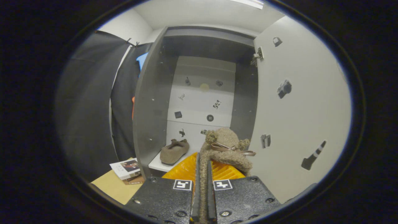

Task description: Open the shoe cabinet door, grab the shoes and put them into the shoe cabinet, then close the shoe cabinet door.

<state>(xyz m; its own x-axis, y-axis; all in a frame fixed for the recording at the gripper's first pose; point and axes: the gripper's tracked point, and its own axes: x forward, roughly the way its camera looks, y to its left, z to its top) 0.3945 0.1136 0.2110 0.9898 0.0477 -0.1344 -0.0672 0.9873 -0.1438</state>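
I am holding the gripper (pixel 202 174) with both fingers clamped on the edge of 1 fuzzy tan slipper (pixel 225 149), which is rising just ahead of the fingertips with its bow facing me. I am aiming it into the open shoe cabinet (pixel 149 109). The matching slipper (pixel 174 151) is already lying on the white shelf (pixel 157 165), ahead and to the left, long axis running inward. The cabinet door (pixel 298 109) is standing open on the right.

Hand-held gripper (pixel 202 174) clamps fuzzy shoe (pixel 225 149) w/ cabinet (pixel 149 118) open
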